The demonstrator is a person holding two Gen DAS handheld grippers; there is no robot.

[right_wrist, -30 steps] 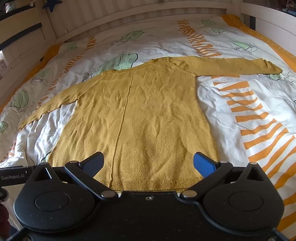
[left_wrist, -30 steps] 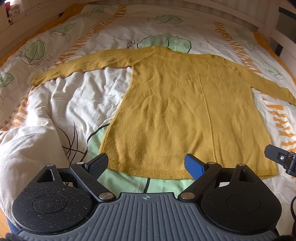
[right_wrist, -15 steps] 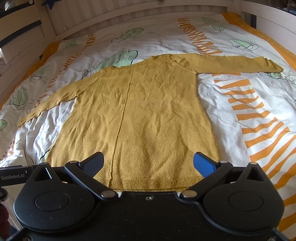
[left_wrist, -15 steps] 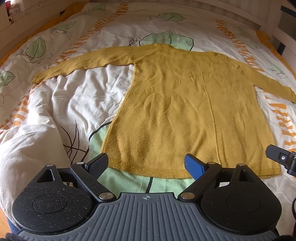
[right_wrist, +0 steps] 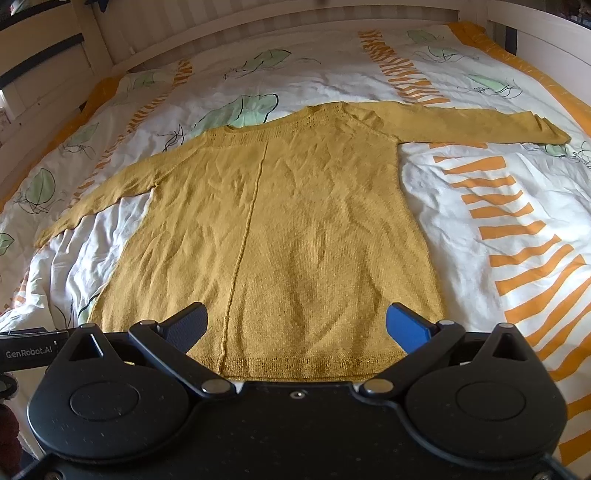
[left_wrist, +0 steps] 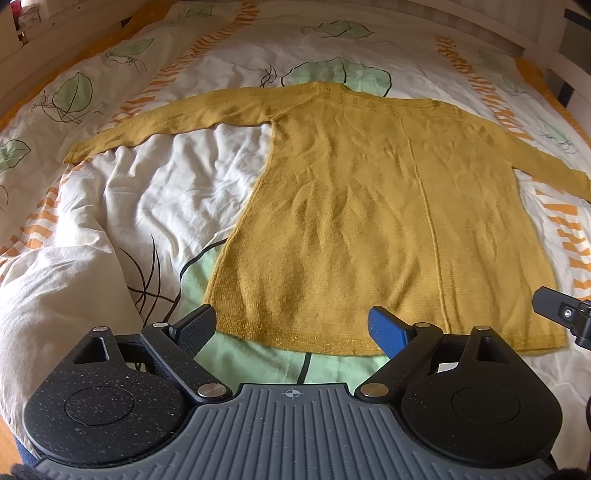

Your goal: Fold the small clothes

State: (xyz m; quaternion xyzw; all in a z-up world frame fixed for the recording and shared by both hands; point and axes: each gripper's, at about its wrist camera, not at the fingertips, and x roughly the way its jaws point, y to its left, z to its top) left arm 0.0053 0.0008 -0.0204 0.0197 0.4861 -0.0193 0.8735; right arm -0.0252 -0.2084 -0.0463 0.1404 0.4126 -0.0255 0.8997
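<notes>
A mustard-yellow knitted sweater (left_wrist: 362, 206) lies flat on the bed, both sleeves spread out sideways, hem towards me; it also shows in the right wrist view (right_wrist: 288, 236). My left gripper (left_wrist: 291, 326) is open and empty, hovering just over the hem near its left corner. My right gripper (right_wrist: 295, 323) is open and empty, over the hem's right half. The right gripper's finger shows at the right edge of the left wrist view (left_wrist: 565, 314).
The sweater rests on a rumpled white duvet (left_wrist: 122, 206) with green leaves and orange stripes (right_wrist: 517, 229). A white wooden bed frame (right_wrist: 258, 26) runs behind and along both sides. The duvet bulges at the near left (left_wrist: 48, 295).
Both grippers have tilted down and moved slightly forward towards the hem; the sweater sits lower in both views. The sweater has not moved. Both grippers stay open.
</notes>
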